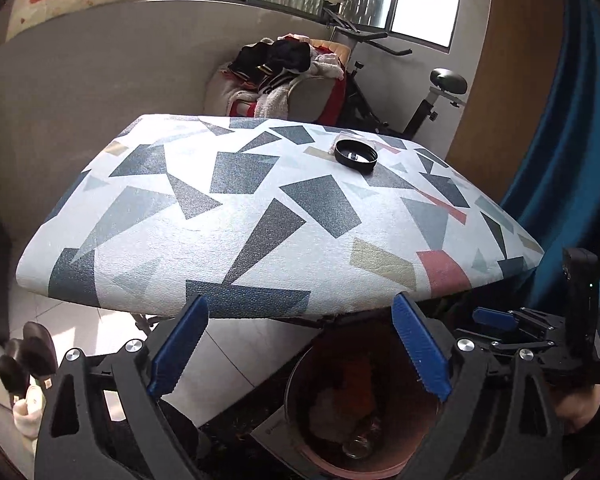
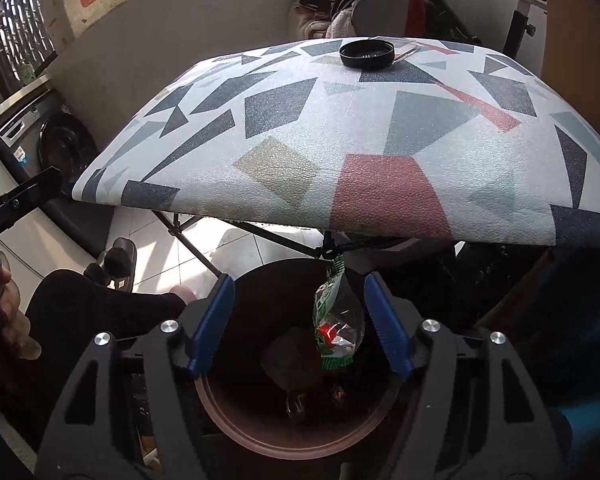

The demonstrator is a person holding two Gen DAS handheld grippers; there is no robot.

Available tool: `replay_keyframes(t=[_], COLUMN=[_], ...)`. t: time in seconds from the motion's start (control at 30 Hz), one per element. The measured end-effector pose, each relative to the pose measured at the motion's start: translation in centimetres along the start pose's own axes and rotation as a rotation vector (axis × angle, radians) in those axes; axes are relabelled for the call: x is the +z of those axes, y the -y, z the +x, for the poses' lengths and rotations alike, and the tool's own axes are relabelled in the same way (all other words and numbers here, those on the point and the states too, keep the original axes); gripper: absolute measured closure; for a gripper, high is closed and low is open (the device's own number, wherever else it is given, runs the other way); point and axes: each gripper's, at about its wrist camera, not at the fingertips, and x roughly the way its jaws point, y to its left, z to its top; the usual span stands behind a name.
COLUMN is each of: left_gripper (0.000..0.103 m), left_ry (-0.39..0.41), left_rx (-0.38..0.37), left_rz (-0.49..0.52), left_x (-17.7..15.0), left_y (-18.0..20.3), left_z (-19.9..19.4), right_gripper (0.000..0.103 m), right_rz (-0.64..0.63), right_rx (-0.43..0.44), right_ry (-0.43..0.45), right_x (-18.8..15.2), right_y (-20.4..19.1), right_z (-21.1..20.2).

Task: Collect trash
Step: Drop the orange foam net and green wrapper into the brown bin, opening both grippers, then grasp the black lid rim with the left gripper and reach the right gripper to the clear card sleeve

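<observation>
Right wrist: right tool [image 2: 300, 320] spread above bin [image 2: 300, 436] | left tool [image 1: 300, 344] spread

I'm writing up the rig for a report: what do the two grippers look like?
Both match: the left gripper and right gripper have black angular frames with triangular cutouts, round silver bolts at the joints, and blue fingers with serrated inner edges. No cables show.

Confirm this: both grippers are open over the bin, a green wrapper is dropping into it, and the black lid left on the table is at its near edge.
One detail is wrong. The black lid sits near the table's far edge, as both wrist views show. The rest holds: the left gripper and right gripper are open over the bin, with the green wrapper dropping in.
</observation>
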Motion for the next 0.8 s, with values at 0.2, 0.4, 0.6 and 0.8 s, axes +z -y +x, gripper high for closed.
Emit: replay_keyframes(t=[0.2,0.4,0.6,0.8], left_gripper=[0.012,0.012,0.012,0.016], left_ry=[-0.005,-0.015,-0.008,-0.006], left_rx=[0.001,0.010,0.008,-0.013], left_rz=[0.000,0.014,0.023,0.078], left_x=[-0.3,-0.5,0.7,3.6], left_y=[0.1,0.2,-0.5,-0.5], left_z=[0.4,0.9,1.6,3.3], right_gripper=[0.021,0.008,0.007,0.006], right_rz=[0.005,0.011,0.036,0.051], right_rx=[-0.009,-0.015,-0.037,-0.104], right_ry=[0.009,0.025,0.059,0.100], right_x=[-0.1,0.6,2.4,5.6], right_y=[0.3,0.8,2.2,4.6], right_z=[-0.1,-0.4,-1.2,-1.2])
